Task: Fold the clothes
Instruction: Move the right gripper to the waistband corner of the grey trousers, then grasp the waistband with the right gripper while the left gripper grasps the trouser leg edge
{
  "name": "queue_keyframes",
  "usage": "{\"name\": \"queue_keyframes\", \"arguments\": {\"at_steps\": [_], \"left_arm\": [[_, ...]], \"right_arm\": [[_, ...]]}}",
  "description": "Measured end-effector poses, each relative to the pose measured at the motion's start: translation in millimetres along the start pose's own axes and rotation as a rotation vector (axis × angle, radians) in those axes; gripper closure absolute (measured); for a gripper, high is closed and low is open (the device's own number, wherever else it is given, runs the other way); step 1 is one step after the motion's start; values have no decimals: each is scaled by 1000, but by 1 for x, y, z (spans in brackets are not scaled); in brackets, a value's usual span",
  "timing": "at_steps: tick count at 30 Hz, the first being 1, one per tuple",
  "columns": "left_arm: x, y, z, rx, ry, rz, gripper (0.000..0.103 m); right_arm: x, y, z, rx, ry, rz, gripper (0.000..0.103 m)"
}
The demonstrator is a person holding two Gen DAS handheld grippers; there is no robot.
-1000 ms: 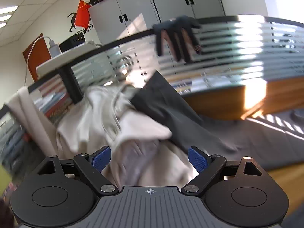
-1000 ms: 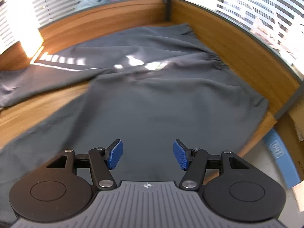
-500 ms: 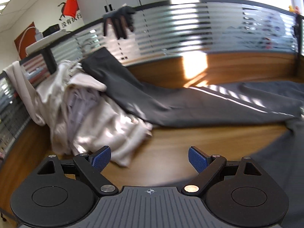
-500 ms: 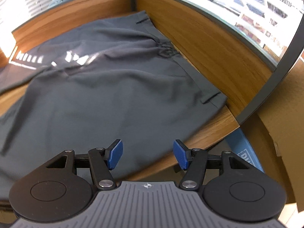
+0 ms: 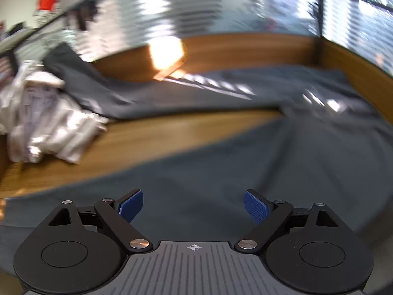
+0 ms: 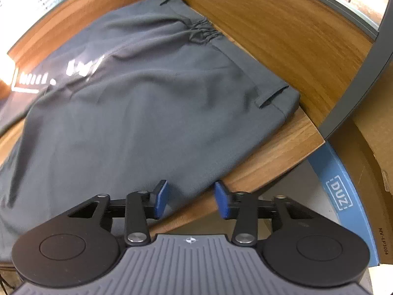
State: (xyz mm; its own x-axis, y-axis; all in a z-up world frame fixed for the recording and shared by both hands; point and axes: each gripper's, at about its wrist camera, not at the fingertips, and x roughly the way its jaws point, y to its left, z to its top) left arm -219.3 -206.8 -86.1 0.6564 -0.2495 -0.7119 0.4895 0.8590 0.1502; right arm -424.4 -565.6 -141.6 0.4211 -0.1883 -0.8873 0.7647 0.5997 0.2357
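Note:
Dark grey trousers (image 6: 137, 103) lie spread flat on the wooden desk (image 6: 277, 154), waistband toward the right partition. In the left wrist view the same trousers (image 5: 221, 172) fill the lower right, one leg running back toward the left. My left gripper (image 5: 194, 207) is open and empty, above the near trouser leg. My right gripper (image 6: 191, 202) is partly open and empty, its blue pads (image 6: 161, 199) straddling the trousers' near edge at the desk's front rim.
A pile of white and beige clothes (image 5: 46, 120) sits at the desk's left end. Wooden partition walls (image 6: 282, 36) with glass enclose the back and right. A blue board (image 6: 341, 194) and cardboard box (image 6: 375, 132) stand beside the desk's right end.
The left gripper has swung right from the clothes pile to over the trousers. The right gripper has moved to the trousers' near edge and its jaws have narrowed.

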Motion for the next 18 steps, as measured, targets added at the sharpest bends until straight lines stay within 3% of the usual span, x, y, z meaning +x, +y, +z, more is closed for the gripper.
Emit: {"name": "queue_keyframes", "arguments": {"at_steps": [1,2,3,10,18], "left_arm": [[1,-10,-5,31,10,-18,13],[2,-18,-9,52,15,-41,13],[1,-25,-11,66,19,-66,13],[3,-84,-14,178,-4,-266,13],[9,-158,0,317,-80,-498,13]], "right_arm": [[1,0,1,8,2,8,74],[2,-1,1,16,3,15,91],[1,-2,2,22,-4,26,97],[-22,-1,14,41,-91,115,101],[-38,16,34,3,-119,133,101]]}}
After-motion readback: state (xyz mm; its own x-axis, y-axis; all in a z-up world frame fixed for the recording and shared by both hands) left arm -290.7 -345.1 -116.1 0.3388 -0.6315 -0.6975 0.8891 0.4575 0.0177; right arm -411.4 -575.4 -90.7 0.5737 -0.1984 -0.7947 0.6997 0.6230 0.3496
